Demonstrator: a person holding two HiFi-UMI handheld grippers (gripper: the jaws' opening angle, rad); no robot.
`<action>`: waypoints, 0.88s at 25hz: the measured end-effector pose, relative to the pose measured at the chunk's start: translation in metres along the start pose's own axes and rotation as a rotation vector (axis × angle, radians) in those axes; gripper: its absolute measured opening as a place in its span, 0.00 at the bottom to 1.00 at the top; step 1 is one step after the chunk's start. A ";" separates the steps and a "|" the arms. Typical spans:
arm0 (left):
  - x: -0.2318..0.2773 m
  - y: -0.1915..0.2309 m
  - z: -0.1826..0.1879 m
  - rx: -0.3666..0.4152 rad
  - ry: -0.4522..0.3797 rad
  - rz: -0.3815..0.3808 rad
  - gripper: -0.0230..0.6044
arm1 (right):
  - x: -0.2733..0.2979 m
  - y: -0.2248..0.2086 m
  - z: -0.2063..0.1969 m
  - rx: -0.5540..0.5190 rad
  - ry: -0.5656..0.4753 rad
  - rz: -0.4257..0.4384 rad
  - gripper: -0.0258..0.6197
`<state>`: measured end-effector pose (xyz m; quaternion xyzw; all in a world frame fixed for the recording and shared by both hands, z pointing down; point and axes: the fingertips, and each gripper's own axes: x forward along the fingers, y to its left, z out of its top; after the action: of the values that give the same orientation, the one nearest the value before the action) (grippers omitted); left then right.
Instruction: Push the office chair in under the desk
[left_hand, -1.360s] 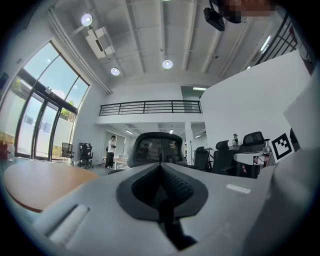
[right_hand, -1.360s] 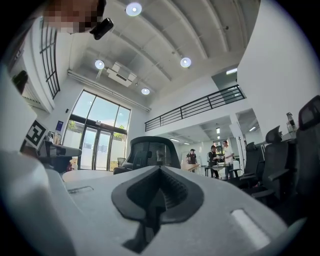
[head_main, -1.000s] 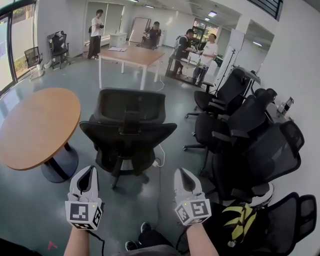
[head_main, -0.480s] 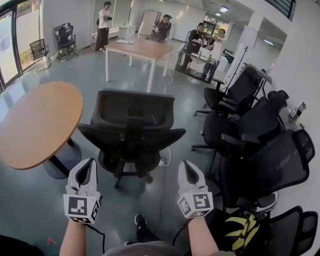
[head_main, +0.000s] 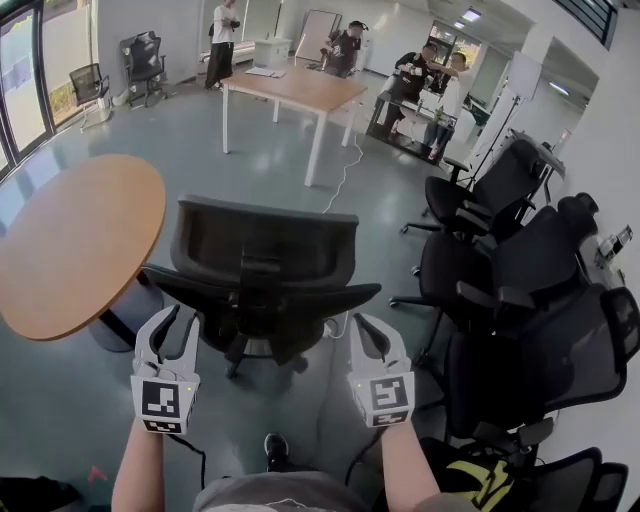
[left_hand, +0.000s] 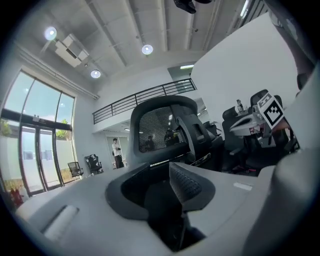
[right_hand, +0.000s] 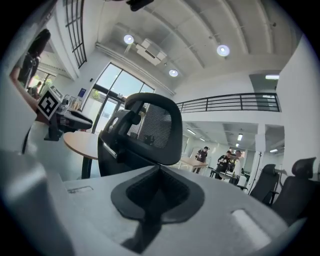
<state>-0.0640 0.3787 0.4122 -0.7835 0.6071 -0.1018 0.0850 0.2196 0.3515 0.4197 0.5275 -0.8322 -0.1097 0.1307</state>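
We look down on a black office chair (head_main: 262, 270) at twelve o'clock, at the middle of the head view, with its back turned to us. It has a wide mesh backrest, a curved headrest bar across the back, two armrests spreading out at nine and three o'clock, and a wheeled base on the grey floor (head_main: 60, 400).

A round wooden table (head_main: 75, 240) sits just beside the chair at nine o'clock. The rectangular wooden desk (head_main: 295, 90) stands well apart from it, far off at twelve o'clock, with people (head_main: 440, 90) beyond.

A row of black chairs (head_main: 520, 260) lines the wall at three o'clock.

Our left gripper (head_main: 176, 325) is at seven o'clock, near the chair's lower back. Its jaws have just been opening to a narrow gap, with nothing between them.

Our right gripper (head_main: 365, 335) is at five o'clock, jaws pressed together and empty.

Both gripper views show the mesh backrest (left_hand: 160, 130) (right_hand: 150, 130) close ahead. We cannot tell whether either gripper touches it.
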 end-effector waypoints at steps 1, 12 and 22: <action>0.004 0.001 -0.004 0.032 0.014 -0.001 0.28 | 0.005 -0.001 -0.001 -0.028 0.013 0.020 0.08; 0.044 0.029 -0.030 0.395 0.154 -0.059 0.62 | 0.044 -0.011 -0.023 -0.413 0.163 0.173 0.41; 0.071 0.042 -0.056 0.556 0.281 -0.177 0.68 | 0.063 0.002 -0.036 -0.549 0.301 0.239 0.46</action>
<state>-0.1012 0.2993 0.4591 -0.7584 0.4912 -0.3780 0.2017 0.2039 0.2933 0.4611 0.3816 -0.7989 -0.2349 0.4012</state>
